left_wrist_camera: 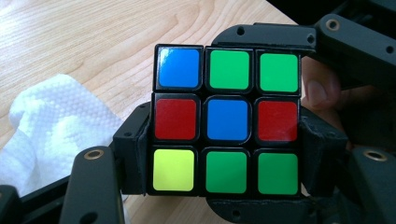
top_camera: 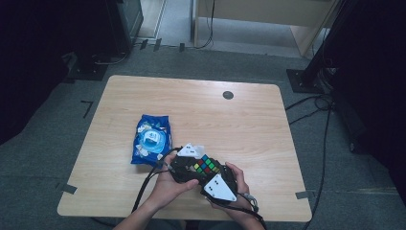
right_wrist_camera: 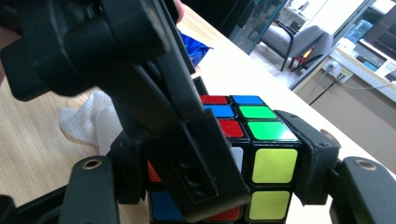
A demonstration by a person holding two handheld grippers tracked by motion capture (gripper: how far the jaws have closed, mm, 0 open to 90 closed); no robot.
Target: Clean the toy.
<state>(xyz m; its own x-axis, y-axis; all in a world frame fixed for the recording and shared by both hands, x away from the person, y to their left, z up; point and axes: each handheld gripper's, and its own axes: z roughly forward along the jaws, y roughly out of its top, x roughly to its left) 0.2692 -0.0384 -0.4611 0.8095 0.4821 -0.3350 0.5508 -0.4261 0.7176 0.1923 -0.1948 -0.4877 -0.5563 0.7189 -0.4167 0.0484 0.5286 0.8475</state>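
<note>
Your left gripper (left_wrist_camera: 224, 140) and right gripper (right_wrist_camera: 219, 158) both clamp the puzzle cube (left_wrist_camera: 227, 120) from its sides, just above the wooden table (top_camera: 249, 120). A white tissue (left_wrist_camera: 51, 121) lies beside it, a blue packet (top_camera: 151, 139) near; grey carpet (top_camera: 48, 158) surrounds.

- No readable text, brand or number anywhere.
- Blue packet (top_camera: 152, 139) on table: white printing, too small to read.
- Cube (left_wrist_camera: 227, 120) stickers: plain colours, unmarked.
</note>
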